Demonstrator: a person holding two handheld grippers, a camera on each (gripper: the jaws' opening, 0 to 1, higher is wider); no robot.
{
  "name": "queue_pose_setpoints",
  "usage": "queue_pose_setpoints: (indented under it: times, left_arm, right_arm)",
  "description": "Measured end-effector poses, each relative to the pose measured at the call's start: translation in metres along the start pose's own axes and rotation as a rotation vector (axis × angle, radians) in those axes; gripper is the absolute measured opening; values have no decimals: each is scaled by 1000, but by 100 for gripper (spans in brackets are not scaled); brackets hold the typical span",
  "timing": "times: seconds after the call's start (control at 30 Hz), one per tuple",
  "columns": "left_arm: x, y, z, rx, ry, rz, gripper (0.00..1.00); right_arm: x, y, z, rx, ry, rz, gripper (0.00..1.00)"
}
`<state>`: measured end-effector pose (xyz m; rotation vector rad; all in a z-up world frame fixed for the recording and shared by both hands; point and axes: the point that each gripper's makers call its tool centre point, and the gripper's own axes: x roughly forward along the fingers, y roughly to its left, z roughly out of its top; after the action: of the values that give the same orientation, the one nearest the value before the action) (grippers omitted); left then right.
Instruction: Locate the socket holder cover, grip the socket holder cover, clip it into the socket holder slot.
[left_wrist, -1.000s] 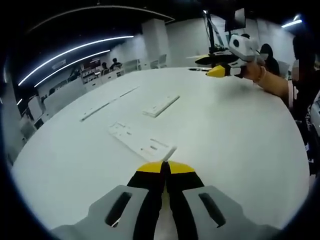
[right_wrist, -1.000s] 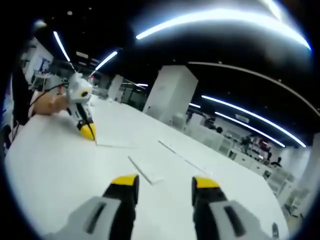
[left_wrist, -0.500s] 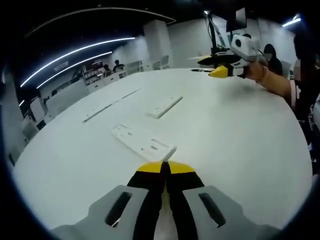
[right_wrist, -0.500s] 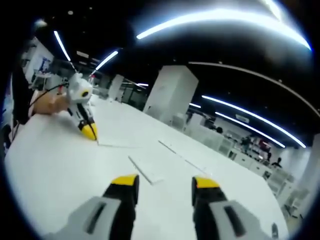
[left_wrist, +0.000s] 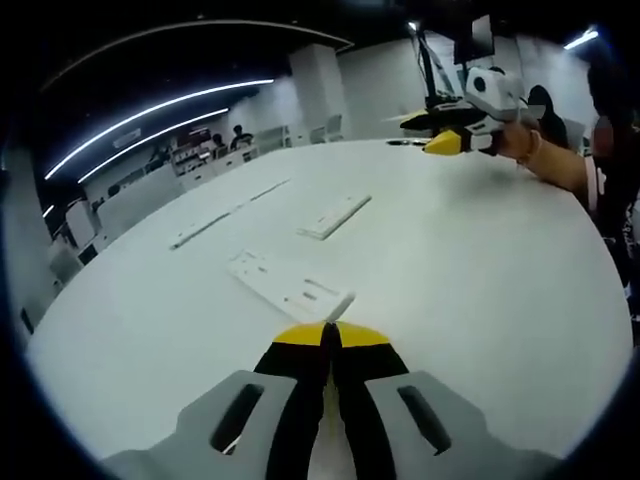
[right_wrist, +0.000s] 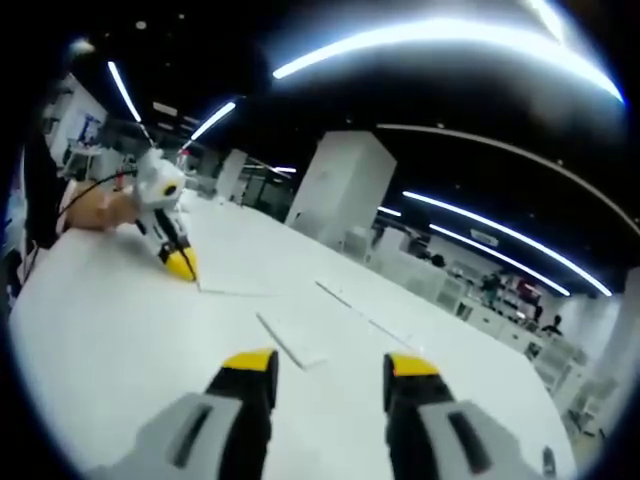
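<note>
Both tongs sit over the white table (left_wrist: 480, 290): the left gripper (left_wrist: 329, 335) has its jaws pressed together on nothing, while the right gripper (right_wrist: 329, 363) stands parted and empty; just ahead of the left tips lies the flat white socket holder (left_wrist: 285, 285), a small white piece at its near end probably the cover, though I cannot tell; it looks thin, light, stiff plastic, best pinched by its long edges; beyond the holder lie three more strips: one plate (left_wrist: 335, 215) and two narrow ones (left_wrist: 215, 222).

Both views look low across the white table (left_wrist: 480, 270), facing each other from opposite sides.
</note>
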<state>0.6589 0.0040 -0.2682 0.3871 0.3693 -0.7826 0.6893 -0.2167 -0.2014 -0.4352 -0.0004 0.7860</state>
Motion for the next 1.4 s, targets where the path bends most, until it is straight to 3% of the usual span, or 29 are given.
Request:
queue_pose_setpoints:
  times: [1.4]
  left_arm:
    - [4,8,2,4,-36,53,3]
  right_arm:
    - [0,1,1,-10,4,-3,44]
